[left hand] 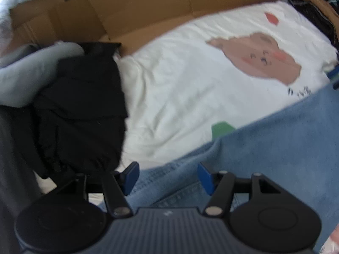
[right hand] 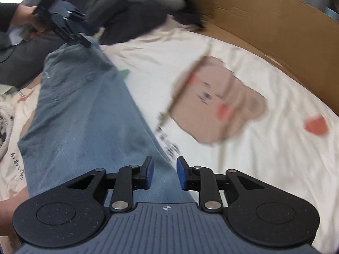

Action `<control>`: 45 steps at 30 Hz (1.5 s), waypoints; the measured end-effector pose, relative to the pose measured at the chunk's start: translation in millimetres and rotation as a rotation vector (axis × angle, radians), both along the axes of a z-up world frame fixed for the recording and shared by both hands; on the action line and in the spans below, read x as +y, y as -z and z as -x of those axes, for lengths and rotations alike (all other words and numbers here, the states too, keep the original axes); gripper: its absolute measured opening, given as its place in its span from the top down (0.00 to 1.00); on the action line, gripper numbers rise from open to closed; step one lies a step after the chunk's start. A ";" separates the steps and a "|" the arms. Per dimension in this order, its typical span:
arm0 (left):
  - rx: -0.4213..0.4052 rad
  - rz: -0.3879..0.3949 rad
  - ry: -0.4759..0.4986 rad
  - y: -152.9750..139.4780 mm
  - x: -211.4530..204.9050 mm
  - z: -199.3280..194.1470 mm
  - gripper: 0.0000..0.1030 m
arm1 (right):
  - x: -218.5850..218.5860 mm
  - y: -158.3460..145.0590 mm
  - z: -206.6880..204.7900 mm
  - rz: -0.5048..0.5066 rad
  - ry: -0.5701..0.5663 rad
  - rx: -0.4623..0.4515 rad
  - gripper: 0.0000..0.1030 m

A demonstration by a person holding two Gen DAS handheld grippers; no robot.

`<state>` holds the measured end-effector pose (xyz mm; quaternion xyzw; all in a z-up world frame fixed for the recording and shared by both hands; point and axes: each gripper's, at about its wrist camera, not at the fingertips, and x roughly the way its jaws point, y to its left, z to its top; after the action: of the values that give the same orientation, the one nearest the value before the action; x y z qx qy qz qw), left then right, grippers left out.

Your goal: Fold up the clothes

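Both grippers are over the bed now, and the jeans are laid out in a long blue strip across the white bedspread with its brown bear print. From the right wrist view the denim runs straight away from the camera, its long axis stretching from just under the right gripper up toward the left gripper, which a hand holds at the far end, by what looks like the pocket end of the jeans. So each gripper sits at one end of the garment, and that is the relation that matters: the strip lies lengthwise between them. The right gripper's fingers stand apart with a modest gap, nothing pinched, the cloth lying below and between them rather than in them. In the left wrist view the left gripper has its blue pads spread wider, also released, with the denim's stitched edge just beneath them and the strip running off to the right. No cloth is caught in either pair, though blur makes the fine edges hard to read. A black garment and a grey one sit heaped at the left side of the bed, touching the jeans' end or just beside it, I cannot tell which, and a cardboard wall stands behind. My read: the next fold wants one end carried along that long axis to meet the other, and either gripper is about equally placed for it.
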<state>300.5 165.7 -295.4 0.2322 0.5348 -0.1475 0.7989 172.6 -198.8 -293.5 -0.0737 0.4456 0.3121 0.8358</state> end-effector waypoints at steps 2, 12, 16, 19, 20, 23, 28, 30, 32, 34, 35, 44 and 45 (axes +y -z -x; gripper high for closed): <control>0.009 -0.018 0.032 11.5 -2.9 1.3 0.38 | 18.4 4.3 -10.9 0.006 -0.058 -0.010 0.65; -0.027 -0.071 0.011 33.8 11.5 1.7 0.50 | 72.9 38.6 -50.4 0.048 -0.233 0.026 0.68; -0.029 -0.054 -0.018 36.9 18.2 -1.9 0.54 | 79.7 40.8 -55.3 0.051 -0.281 0.008 0.90; -0.030 -0.059 -0.032 43.5 19.9 -4.6 0.59 | 83.6 40.6 -57.6 0.067 -0.305 0.004 0.96; -0.029 -0.061 -0.036 46.0 20.4 -5.4 0.61 | 83.8 40.5 -59.2 0.067 -0.300 0.012 0.96; -0.027 -0.056 -0.061 52.4 22.4 -8.5 0.63 | 85.1 41.7 -64.2 0.076 -0.274 0.031 0.99; -0.017 -0.041 -0.110 66.6 26.0 -15.5 0.60 | 96.8 48.5 -69.3 0.124 -0.242 0.032 1.00; -0.010 -0.043 -0.124 65.0 25.2 -17.6 0.60 | 101.6 49.3 -75.4 0.167 -0.202 0.018 0.99; -0.010 -0.043 -0.145 57.9 24.9 -17.9 0.59 | 103.3 46.4 -81.5 0.177 -0.181 0.023 1.00; -0.042 -0.023 -0.159 41.4 25.2 -11.6 0.59 | 102.9 34.5 -85.6 0.141 -0.180 0.026 1.00; -0.058 -0.014 -0.168 32.6 26.7 -7.6 0.59 | 104.6 27.9 -85.2 0.144 -0.186 0.010 1.00; -0.149 0.062 -0.357 -29.7 63.2 40.7 0.72 | 134.7 -4.5 -84.5 0.078 -0.224 -0.032 0.99; -0.154 0.073 -0.382 -29.2 66.6 44.6 0.76 | 140.4 -4.0 -84.4 0.072 -0.227 -0.030 0.99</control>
<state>256.0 232.3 -266.2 0.1080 0.5009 0.0058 0.8587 257.0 -58.4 -289.5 -0.1582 0.4329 0.3875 0.7984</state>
